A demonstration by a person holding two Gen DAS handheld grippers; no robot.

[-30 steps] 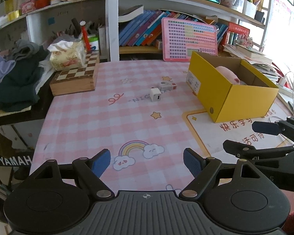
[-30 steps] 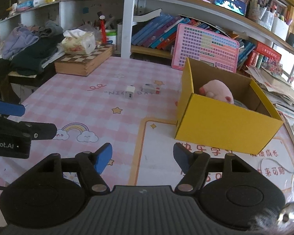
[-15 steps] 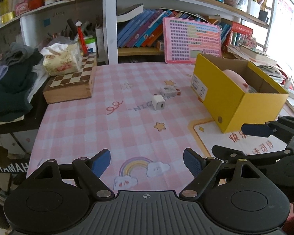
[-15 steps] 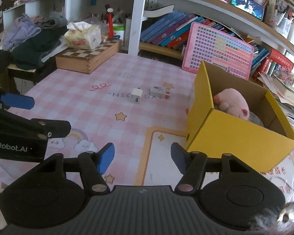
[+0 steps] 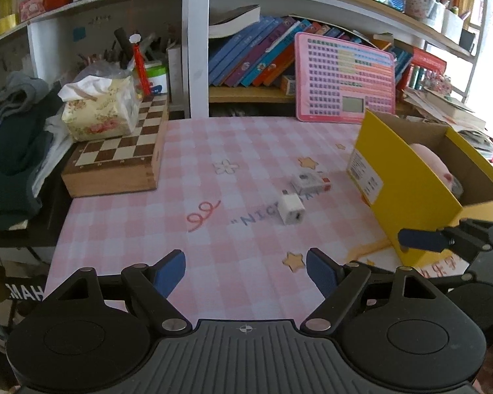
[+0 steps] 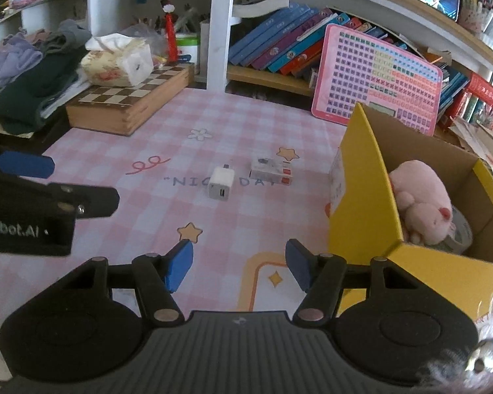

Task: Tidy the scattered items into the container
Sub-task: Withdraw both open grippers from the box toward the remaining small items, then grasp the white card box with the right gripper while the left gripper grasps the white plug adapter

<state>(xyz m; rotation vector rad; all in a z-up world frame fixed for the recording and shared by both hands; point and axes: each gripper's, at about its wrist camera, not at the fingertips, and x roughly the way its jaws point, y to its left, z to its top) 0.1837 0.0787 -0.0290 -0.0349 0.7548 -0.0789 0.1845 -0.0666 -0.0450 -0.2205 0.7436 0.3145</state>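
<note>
A white charger cube (image 5: 291, 210) (image 6: 221, 184) and a small white-and-red box (image 5: 310, 183) (image 6: 270, 171) lie side by side on the pink checked tablecloth. To their right stands the open yellow cardboard box (image 5: 407, 190) (image 6: 361, 197) with a pink plush toy (image 6: 417, 200) and a tape roll (image 6: 457, 233) inside. My left gripper (image 5: 246, 272) is open and empty, short of the charger. My right gripper (image 6: 240, 264) is also open and empty, its jaws a little narrower, close to the box's near corner. Each gripper's fingers (image 5: 420, 239) (image 6: 26, 165) show at the edge of the other's view.
A wooden chessboard box (image 5: 115, 161) with a tissue pack (image 5: 98, 111) on it sits at the table's far left, beside a pile of clothes (image 5: 10, 151). A pink chart board (image 5: 343, 78) leans on the bookshelf behind the yellow box.
Both grippers have moved forward over the table, so the charger, the small box and the yellow box are nearer. The right gripper's jaws have narrowed slightly.
</note>
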